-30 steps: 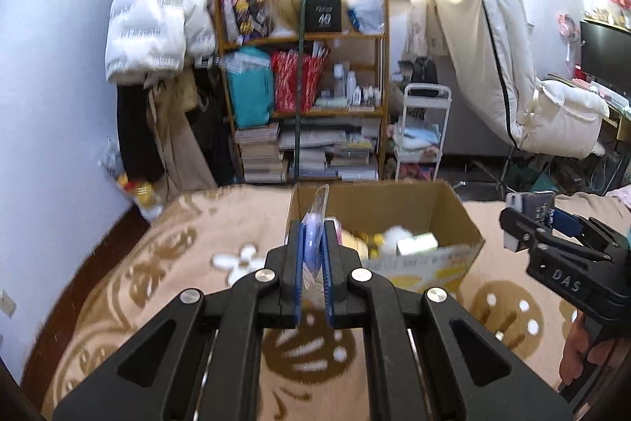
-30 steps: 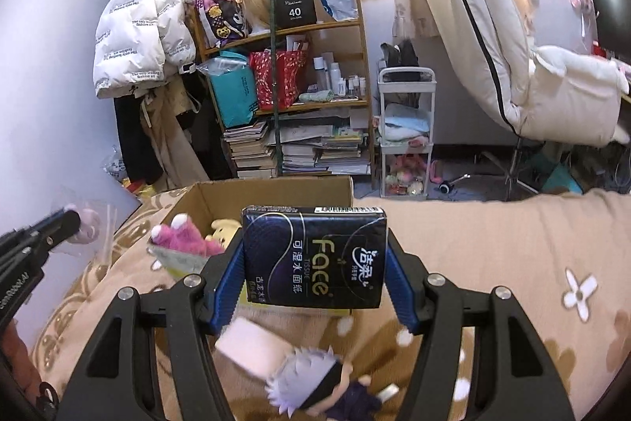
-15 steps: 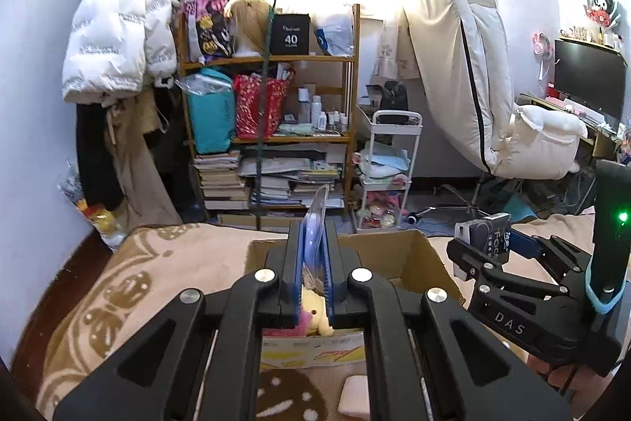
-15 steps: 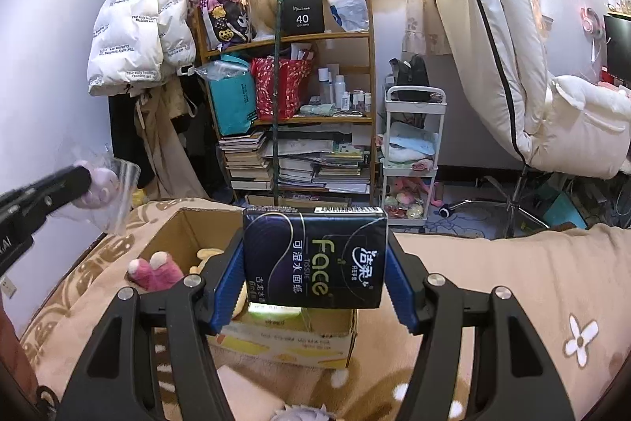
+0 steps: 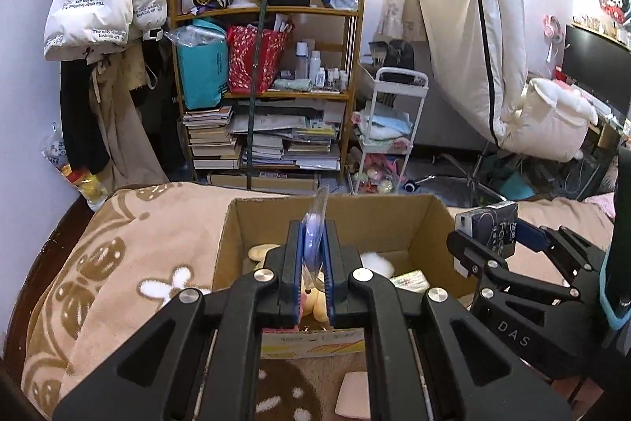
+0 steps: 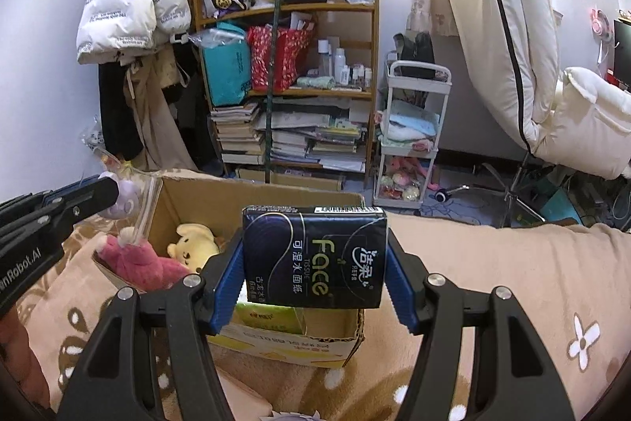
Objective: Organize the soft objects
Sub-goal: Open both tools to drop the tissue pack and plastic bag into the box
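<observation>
Over the blanketed bed (image 6: 512,263) the open cardboard box (image 5: 236,235) waits at twelve o'clock for soft things, so the right claw (image 6: 313,259) clamps the dark tissue pack (image 6: 313,255) above it, while the left claw (image 5: 313,251), nearly shut, pinches a clear bagged plush (image 6: 126,200).

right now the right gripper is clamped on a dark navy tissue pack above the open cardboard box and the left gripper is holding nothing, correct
Not quite. The left gripper is not bare: it is shut on a clear plastic bag with a small lilac toy in it, as the right wrist view shows. The right gripper does clamp the dark navy tissue pack above the open cardboard box.
</observation>
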Tool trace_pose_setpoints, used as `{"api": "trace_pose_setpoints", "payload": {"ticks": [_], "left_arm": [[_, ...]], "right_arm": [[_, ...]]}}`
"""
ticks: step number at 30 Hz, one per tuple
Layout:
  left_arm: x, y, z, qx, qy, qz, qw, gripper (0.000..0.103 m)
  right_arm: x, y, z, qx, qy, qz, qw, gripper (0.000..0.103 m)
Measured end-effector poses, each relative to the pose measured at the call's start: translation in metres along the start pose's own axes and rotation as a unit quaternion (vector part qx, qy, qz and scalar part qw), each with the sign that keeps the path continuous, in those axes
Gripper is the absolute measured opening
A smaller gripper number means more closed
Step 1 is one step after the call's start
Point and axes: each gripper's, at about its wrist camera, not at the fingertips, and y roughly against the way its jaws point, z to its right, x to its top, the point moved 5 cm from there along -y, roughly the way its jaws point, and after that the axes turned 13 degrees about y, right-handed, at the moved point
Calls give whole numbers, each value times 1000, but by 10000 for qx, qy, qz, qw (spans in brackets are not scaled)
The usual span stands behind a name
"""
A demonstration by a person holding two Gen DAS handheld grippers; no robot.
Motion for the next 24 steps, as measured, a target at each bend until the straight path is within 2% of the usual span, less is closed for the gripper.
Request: {"api": "trace_pose_setpoints", "payload": {"ticks": [7, 14, 16, 18, 22, 24], "left_arm": [[-16, -18, 3, 6, -161, -396, 9991, 12], [-20, -21, -5, 37, -130, -563, 9983, 30], [-20, -20, -7, 74, -127, -596, 9981, 37], [-19, -16, -10, 117, -81, -521, 9985, 59], [-16, -6, -14, 247, -108, -353, 9990, 71], [-15, -2, -17, 332, -75, -289, 9990, 88]], "right_arm": [[-15, -13, 1, 149, -139, -195, 9996, 68], [-23, -21, -2, 298, -208, -281, 9989, 69], [-23, -21, -2, 317, -199, -253, 9990, 69], [-23, -21, -2, 379, -244, -234, 9987, 69], [-23, -21, 0, 431, -300, -246, 9983, 70], [-22, -21, 0, 482, -318, -234, 9981, 73]]}}
